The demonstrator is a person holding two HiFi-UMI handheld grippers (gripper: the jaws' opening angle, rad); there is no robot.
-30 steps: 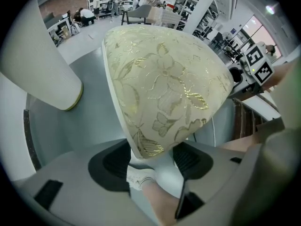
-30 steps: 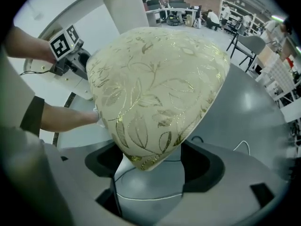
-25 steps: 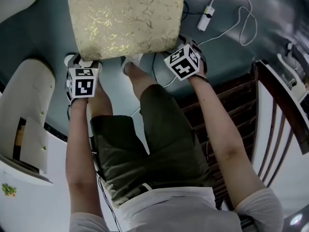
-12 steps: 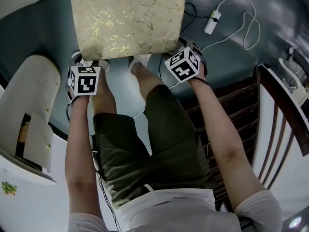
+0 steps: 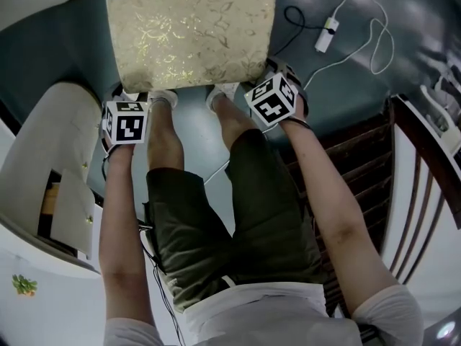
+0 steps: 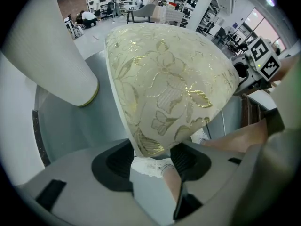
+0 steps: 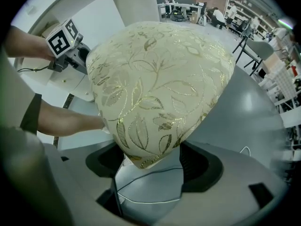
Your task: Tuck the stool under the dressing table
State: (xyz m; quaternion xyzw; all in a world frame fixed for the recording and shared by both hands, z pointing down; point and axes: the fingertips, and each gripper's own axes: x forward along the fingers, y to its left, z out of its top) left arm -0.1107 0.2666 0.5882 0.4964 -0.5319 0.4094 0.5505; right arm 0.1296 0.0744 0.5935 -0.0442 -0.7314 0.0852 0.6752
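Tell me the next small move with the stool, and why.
Probably slide the stool forward, away from the feet. The left tongs, whose jaws have just been closing, and the right tongs each pinch one of its near corners, so the grip looks set.

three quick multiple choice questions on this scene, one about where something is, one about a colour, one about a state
1. Where does the white charger cable lie?
A) on the floor, apart from the stool
B) on top of the stool
C) across the person's lap

2. What colour is the stool?
A) plain red
B) cream with gold leaves
C) black

3. How is the right gripper?
A) shut on a corner of the stool
B) open in mid-air
C) shut on the cable

Answers: 1 A, it runs over dark floor. 2 B, gold leaf pattern on cream. 3 A, its jaws press the corner from both sides.
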